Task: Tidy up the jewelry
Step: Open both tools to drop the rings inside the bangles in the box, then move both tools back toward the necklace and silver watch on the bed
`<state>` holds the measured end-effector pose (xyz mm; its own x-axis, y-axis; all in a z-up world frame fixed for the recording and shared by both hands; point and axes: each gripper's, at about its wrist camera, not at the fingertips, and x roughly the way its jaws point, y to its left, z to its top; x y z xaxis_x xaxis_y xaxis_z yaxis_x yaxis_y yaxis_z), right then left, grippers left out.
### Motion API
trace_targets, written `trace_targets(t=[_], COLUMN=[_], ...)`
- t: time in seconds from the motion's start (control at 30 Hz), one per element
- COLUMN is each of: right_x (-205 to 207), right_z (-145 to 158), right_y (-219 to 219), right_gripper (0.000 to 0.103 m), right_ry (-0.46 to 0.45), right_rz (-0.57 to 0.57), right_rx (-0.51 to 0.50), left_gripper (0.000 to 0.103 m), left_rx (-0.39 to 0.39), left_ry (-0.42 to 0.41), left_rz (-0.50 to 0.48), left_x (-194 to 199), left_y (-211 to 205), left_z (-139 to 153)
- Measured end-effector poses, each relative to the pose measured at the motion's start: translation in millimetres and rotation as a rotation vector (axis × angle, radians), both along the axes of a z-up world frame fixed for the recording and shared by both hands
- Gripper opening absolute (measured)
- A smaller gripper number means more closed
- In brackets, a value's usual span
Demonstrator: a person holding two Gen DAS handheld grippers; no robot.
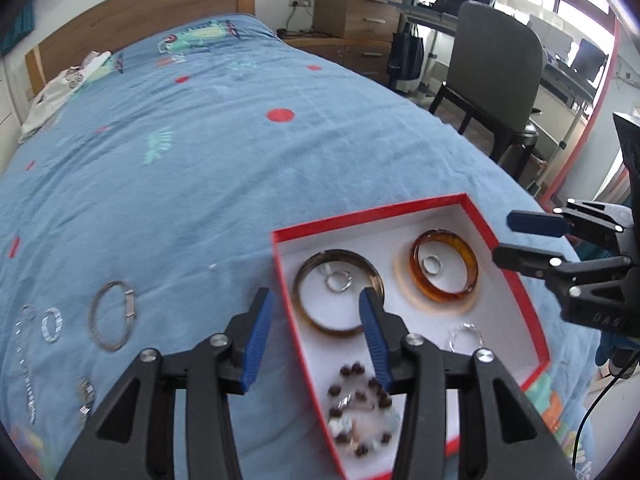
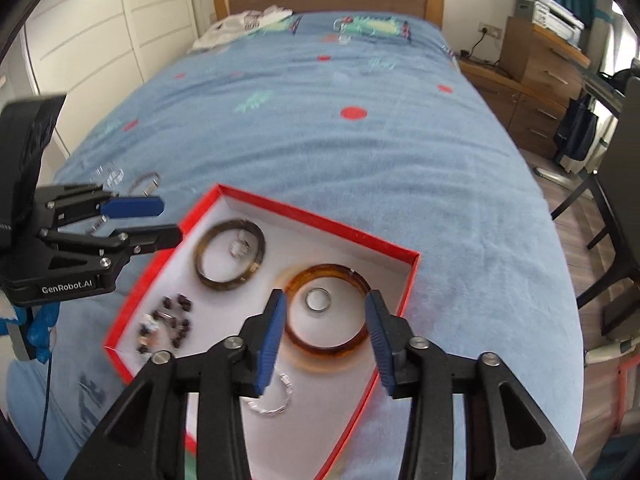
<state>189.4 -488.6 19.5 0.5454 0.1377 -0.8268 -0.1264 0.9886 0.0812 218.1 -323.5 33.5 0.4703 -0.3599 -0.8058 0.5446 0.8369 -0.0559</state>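
— Two grippers over one bed (image 2: 360, 168), is that right?

— Yes. Its blue spread carries a red box (image 2: 320, 220) with a white floor, near the bed's foot.

— What lies in the box?

— From big to small: a dark bangle (image 1: 338, 292) and an amber bangle (image 2: 326, 312), each ringed around a small silver ring. Beside them sit a bead bracelet (image 1: 360, 408) and a thin silver chain bracelet (image 2: 272, 402).

— And the grippers?

— The left gripper (image 1: 316, 300) has its blue fingers spread, empty, above the box's left wall. The right gripper (image 2: 326, 304) is likewise spread, empty, over the amber bangle.

— Anything outside?

— A silver bangle (image 1: 112, 316) and smaller silver pieces lie on the spread, left of the box.
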Motion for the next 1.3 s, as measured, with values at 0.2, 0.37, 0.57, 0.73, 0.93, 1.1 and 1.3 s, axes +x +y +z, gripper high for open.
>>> trace_targets(t=[0.2,0.37,0.57,0.73,0.93,1.1,1.3], right_x=[-29.0,-58.4,-85.8,-102.5,-109.8,-110.2,-94.9], right_z=[33.9,63.1,92.0,108.7,115.7,110.1,97.4], right_y=[18.0,47.3,83.2,108.0,138.6,159.5,176.2], right_gripper=[0.046,0.051,0.053,0.055,0.057,0.058,0.058], right_ry=[-0.050,-0.091,-0.141,-0.176,-0.194,-0.190,-0.178], right_rz=[-0.014,0.011,0.058,0.093,0.131,0.164,0.195], right_rx=[0.006,-0.008,-0.026,-0.023,-0.020,-0.005,0.017], left_gripper=[0.043,0.044,0.047,0.050,0.051,0.051,0.051], left_rx=[-0.017,-0.043,-0.067,-0.071,-0.109,-0.111,-0.078], left_ry=[-0.052,-0.094,-0.135,-0.154,-0.145,-0.133,-0.116], left_rz=[0.039,0.079,0.142,0.207,0.314,0.381,0.445], left_x=[-28.8,-59.2,-93.3,-115.5,-125.5,-125.6,-119.5], left_y=[35.6,70.9,118.4,164.4,225.1,269.6,315.2], left_z=[35.5,62.5,83.5,89.5,83.2,73.4,59.8])
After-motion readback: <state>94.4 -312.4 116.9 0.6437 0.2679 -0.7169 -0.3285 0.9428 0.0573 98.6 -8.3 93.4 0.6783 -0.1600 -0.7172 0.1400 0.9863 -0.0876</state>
